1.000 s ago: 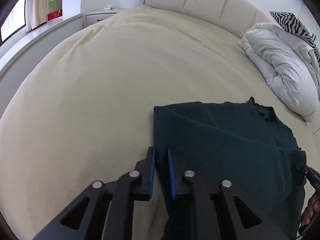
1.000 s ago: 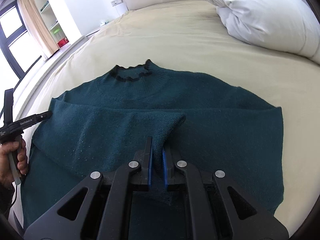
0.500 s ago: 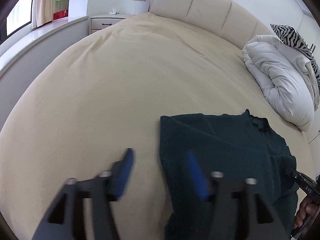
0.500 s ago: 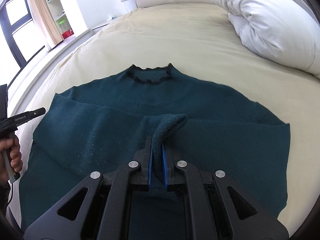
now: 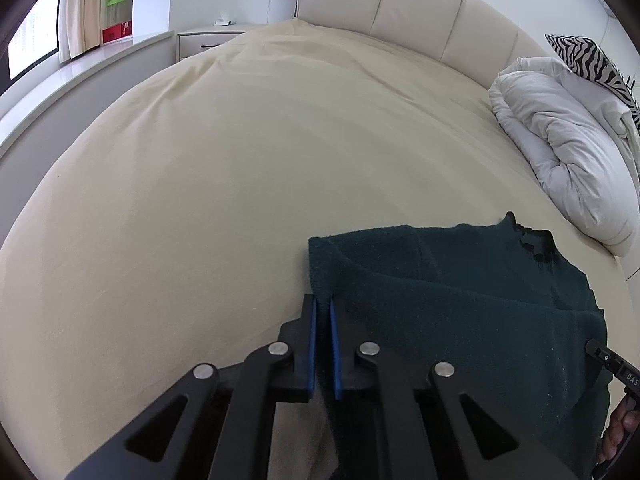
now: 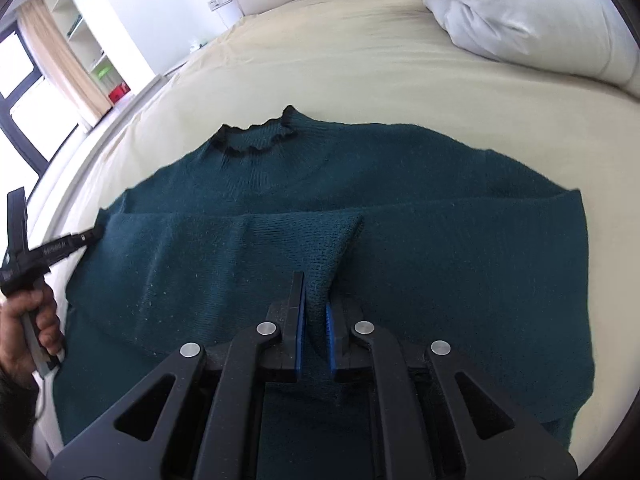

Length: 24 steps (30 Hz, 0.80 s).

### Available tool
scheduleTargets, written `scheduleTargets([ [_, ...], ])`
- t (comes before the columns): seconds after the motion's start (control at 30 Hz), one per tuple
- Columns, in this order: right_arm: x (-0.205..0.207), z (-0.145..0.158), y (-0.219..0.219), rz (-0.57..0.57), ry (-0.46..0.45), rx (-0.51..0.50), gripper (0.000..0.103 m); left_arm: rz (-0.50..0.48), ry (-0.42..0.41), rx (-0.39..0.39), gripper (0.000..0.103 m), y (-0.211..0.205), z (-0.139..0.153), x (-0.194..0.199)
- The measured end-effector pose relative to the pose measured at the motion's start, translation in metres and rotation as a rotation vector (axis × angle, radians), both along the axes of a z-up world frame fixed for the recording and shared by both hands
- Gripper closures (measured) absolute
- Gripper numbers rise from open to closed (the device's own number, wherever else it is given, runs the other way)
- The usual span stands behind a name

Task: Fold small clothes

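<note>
A dark teal knit sweater with a black ruffled collar lies flat on the cream bed, both sleeves folded across its chest. My right gripper is shut on the cuff of the sleeve at the sweater's middle. My left gripper is shut on the sweater's left folded edge. The sweater fills the lower right of the left wrist view. The left gripper also shows at the left edge of the right wrist view, held in a hand.
The cream bed sheet stretches far to the left and back. A white rolled duvet and a zebra pillow lie at the right by the padded headboard. A nightstand stands at the back left.
My left gripper opened wide half a second ago and has shut again on the sweater's left edge. My right gripper stayed shut on the sleeve cuff and shifted slightly.
</note>
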State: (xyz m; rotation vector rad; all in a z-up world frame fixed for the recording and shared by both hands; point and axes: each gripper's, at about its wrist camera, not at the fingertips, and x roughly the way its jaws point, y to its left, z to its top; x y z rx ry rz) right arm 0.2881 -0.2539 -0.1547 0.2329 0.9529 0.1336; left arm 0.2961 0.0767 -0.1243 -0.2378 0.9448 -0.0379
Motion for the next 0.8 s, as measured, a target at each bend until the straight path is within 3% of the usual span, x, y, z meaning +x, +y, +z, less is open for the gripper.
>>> scheduleTargets([
  [0.17,-0.001,0.015,0.000,-0.013,-0.023,0.036,0.096,0.025,-0.009,-0.005,0.096,0.006,-0.005,-0.002],
  [0.27,0.014,-0.011,-0.006,-0.024,0.055,0.004,0.097,0.025,-0.004,0.001,0.095,0.007,-0.014,0.001],
  [0.37,0.013,-0.021,-0.025,-0.066,0.069,0.153,0.097,0.014,0.000,0.015,0.094,0.006,-0.009,0.002],
  [0.5,0.007,-0.014,-0.024,-0.081,0.072,0.155,0.092,0.061,-0.028,-0.007,0.086,0.013,0.011,-0.015],
  [0.57,0.005,-0.010,-0.028,-0.102,0.096,0.202,0.091,0.059,-0.071,-0.019,0.074,0.014,0.026,-0.031],
  [0.63,-0.002,-0.004,-0.031,-0.108,0.097,0.249,0.089,0.037,-0.096,0.033,0.059,0.006,0.034,-0.044],
  [0.7,-0.011,0.002,-0.028,-0.089,0.061,0.229,0.086,-0.018,-0.080,0.102,0.059,-0.011,0.030,-0.052],
  [0.8,-0.013,-0.007,-0.017,-0.074,0.104,0.136,0.086,-0.054,-0.014,0.150,0.063,-0.025,0.008,-0.053],
])
